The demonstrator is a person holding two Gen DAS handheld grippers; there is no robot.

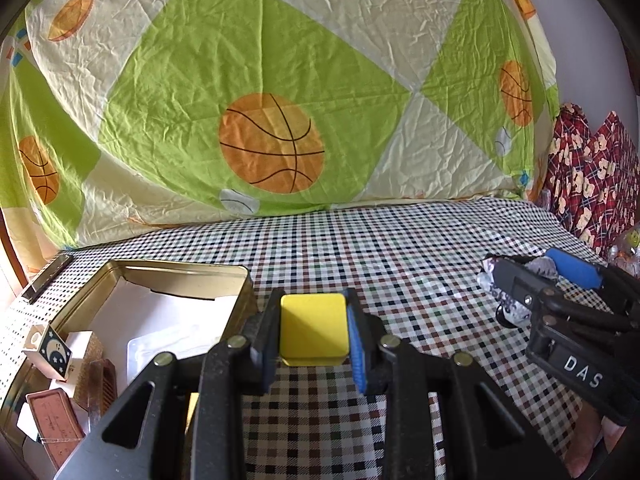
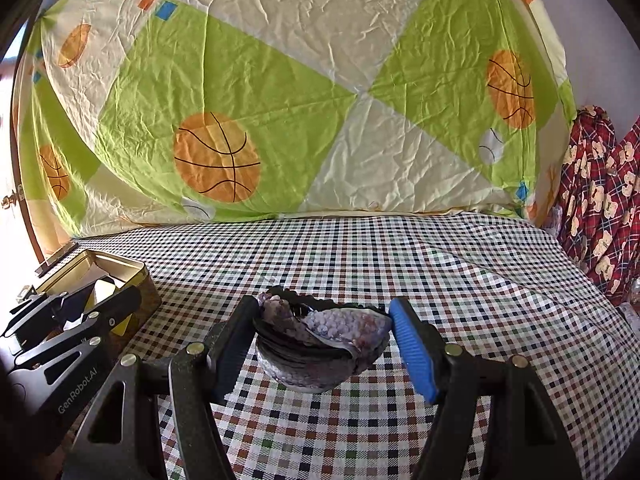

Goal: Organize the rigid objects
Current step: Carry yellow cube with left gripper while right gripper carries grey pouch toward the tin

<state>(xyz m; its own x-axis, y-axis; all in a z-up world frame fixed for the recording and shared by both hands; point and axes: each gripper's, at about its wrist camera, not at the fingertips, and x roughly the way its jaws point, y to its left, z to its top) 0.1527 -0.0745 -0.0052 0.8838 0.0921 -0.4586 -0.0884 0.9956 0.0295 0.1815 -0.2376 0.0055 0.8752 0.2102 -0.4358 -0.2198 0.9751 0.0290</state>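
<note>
My left gripper (image 1: 314,330) is shut on a yellow square box (image 1: 313,328) and holds it just right of an open gold tin (image 1: 180,270). The tin holds a white liner and several small boxes (image 1: 54,352). My right gripper (image 2: 324,340) has its jaws around a purple patterned round case (image 2: 320,344) on the checked cloth. The left pad (image 2: 234,344) seems to touch the case; a small gap shows at the blue right pad (image 2: 412,350). In the left wrist view the right gripper (image 1: 532,284) is at the right. In the right wrist view the left gripper (image 2: 80,320) is by the tin (image 2: 132,272).
A checked cloth (image 2: 400,264) covers the surface. A green and cream basketball-print sheet (image 1: 280,100) hangs behind. Red patterned fabric (image 1: 588,184) lies at the far right. The tin's lid (image 1: 44,276) stands at the far left edge.
</note>
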